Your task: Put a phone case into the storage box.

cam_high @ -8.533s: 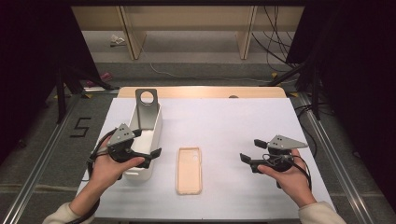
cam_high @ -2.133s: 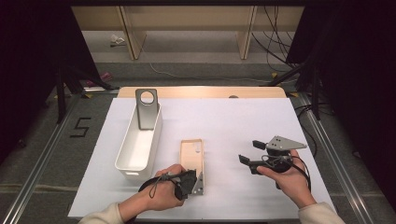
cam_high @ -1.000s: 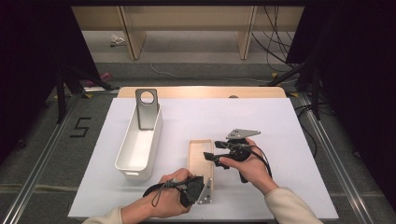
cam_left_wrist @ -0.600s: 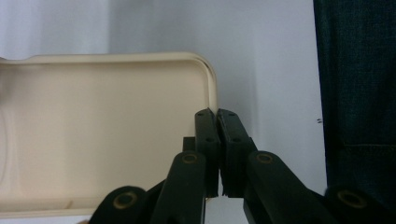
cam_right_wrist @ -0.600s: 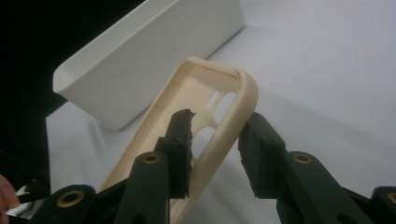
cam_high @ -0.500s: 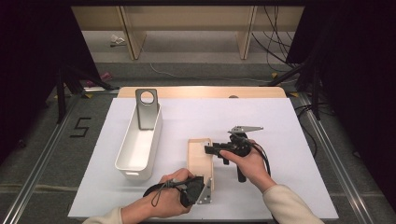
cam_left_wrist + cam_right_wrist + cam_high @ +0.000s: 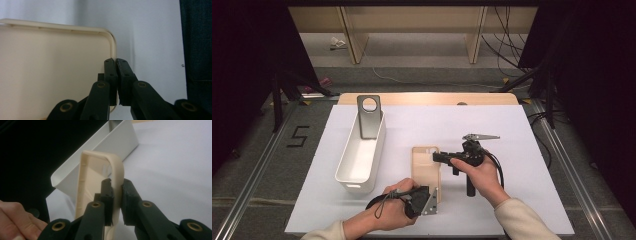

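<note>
A beige phone case point(image 7: 424, 167) lies open side up on the white table point(image 7: 512, 130), near the front middle. My left gripper point(image 7: 432, 194) is shut on the rim at the case's near right corner; in the left gripper view the jaws point(image 7: 116, 61) pinch the thin wall of the case point(image 7: 50, 75). My right gripper point(image 7: 436, 157) comes in from the right at the case's far half. Its jaws have just been closing, and its pads point(image 7: 116, 183) now press on the side wall of the case point(image 7: 117, 166).
A long white bin point(image 7: 361, 152) stands left of the case, with a grey metal bracket point(image 7: 369, 115) with a round hole leaning in its far end. The bin point(image 7: 112, 142) lies beyond the case in the right gripper view. Dark floor surrounds the table.
The right gripper has moved left from the table's right side to the case and its jaws have closed on the case's right wall. The left gripper holds still on the near corner.
</note>
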The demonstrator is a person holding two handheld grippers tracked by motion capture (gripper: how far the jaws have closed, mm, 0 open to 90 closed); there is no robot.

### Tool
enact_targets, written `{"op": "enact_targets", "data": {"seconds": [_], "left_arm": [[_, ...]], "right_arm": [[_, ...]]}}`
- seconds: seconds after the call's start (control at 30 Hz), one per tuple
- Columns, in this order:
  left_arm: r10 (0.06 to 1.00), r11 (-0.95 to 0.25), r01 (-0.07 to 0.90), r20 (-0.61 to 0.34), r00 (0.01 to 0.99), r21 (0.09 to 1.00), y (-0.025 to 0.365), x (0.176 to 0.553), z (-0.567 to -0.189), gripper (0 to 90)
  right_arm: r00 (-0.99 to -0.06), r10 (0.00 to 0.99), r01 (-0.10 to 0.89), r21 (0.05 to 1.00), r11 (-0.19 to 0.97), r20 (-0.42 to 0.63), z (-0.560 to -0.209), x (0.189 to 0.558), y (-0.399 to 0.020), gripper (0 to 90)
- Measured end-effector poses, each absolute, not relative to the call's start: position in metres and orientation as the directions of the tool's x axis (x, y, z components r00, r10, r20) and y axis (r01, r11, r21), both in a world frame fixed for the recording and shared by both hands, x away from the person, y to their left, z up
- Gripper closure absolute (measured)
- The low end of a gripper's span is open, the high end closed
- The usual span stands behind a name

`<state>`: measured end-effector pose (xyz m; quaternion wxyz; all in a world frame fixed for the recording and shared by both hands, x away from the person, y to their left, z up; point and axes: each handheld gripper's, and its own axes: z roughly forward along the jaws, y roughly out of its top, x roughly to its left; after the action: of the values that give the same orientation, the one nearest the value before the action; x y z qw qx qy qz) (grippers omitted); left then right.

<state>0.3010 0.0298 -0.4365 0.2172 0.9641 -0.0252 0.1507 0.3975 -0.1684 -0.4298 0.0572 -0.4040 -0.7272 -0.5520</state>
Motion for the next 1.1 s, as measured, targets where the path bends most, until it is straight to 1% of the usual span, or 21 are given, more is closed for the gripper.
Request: {"op": "enact_targets", "data": {"seconds": [0.13, 0.2, 0.27, 0.3, 0.33, 0.37, 0.5, 0.53, 0.57, 0.6, 0.63, 0.73, 0.87, 0.97, 1.1], "left_arm": [[0.045, -0.895, -0.098, 0.306, 0.951, 0.435, 0.033, 0.304, -0.434, 85.8], [0.063, -0.884, -0.084, 0.295, 0.953, 0.459, 0.035, 0.305, -0.432, 83.8], [0.089, -0.862, -0.074, 0.294, 0.952, 0.501, 0.037, 0.306, -0.428, 76.1], [0.124, -0.841, -0.046, 0.275, 0.953, 0.538, 0.04, 0.307, -0.425, 71.9], [0.139, -0.827, -0.034, 0.264, 0.954, 0.561, 0.042, 0.308, -0.423, 66.1], [0.179, -0.792, -0.009, 0.246, 0.952, 0.611, 0.044, 0.31, -0.42, 61.9], [0.291, -0.684, 0.039, 0.224, 0.93, 0.728, 0.054, 0.318, -0.41, 41.4], [0.318, -0.666, 0.055, 0.216, 0.923, 0.744, 0.055, 0.319, -0.409, 33.7], [0.364, -0.639, 0.076, 0.214, 0.906, 0.765, 0.058, 0.322, -0.407, 28.5], [0.386, -0.628, 0.083, 0.217, 0.896, 0.774, 0.06, 0.323, -0.406, 23.6], [0.413, -0.617, 0.094, 0.22, 0.884, 0.781, 0.063, 0.326, -0.404, 21.2], [0.472, -0.575, 0.125, 0.203, 0.858, 0.808, 0.069, 0.331, -0.403, 16.5], [0.516, -0.519, 0.168, 0.15, 0.843, 0.838, 0.073, 0.336, -0.403, 16.9], [0.553, -0.462, 0.215, 0.09, 0.828, 0.86, 0.076, 0.34, -0.403, 18.0], [0.587, -0.418, 0.243, 0.056, 0.808, 0.875, 0.08, 0.344, -0.401, 20.7]], "right_arm": [[-0.667, 0.523, 0.64, 0.768, 0.035, 0.531, -0.424, 0.395, -0.169, 82.6], [-0.674, 0.516, 0.63, 0.776, 0.028, 0.528, -0.42, 0.394, -0.17, 82.6], [-0.693, 0.546, 0.592, 0.804, 0.057, 0.471, -0.417, 0.393, -0.171, 82.5], [-0.695, 0.55, 0.583, 0.811, 0.056, 0.462, -0.416, 0.394, -0.173, 82.5], [-0.691, 0.55, 0.582, 0.812, 0.037, 0.469, -0.416, 0.394, -0.175, 82.5], [-0.689, 0.551, 0.58, 0.814, 0.029, 0.471, -0.415, 0.394, -0.177, 82.5], [-0.689, 0.575, 0.549, 0.836, 0.017, 0.441, -0.411, 0.394, -0.184, 82.4], [-0.689, 0.58, 0.538, 0.843, 0.01, 0.434, -0.41, 0.393, -0.187, 82.4], [-0.693, 0.584, 0.528, 0.849, 0.012, 0.423, -0.41, 0.394, -0.189, 82.3], [-0.695, 0.593, 0.517, 0.856, 0.02, 0.406, -0.41, 0.394, -0.191, 82.3], [-0.694, 0.599, 0.511, 0.859, 0.02, 0.399, -0.41, 0.393, -0.193, 82.2], [-0.695, 0.616, 0.488, 0.873, 0.024, 0.371, -0.41, 0.394, -0.198, 82.2], [-0.695, 0.623, 0.471, 0.882, 0.018, 0.359, -0.408, 0.393, -0.201, 82.2], [-0.699, 0.624, 0.463, 0.886, 0.02, 0.351, -0.408, 0.393, -0.201, 82.2], [-0.7, 0.624, 0.457, 0.889, 0.02, 0.346, -0.408, 0.392, -0.2, 82.1]]}}
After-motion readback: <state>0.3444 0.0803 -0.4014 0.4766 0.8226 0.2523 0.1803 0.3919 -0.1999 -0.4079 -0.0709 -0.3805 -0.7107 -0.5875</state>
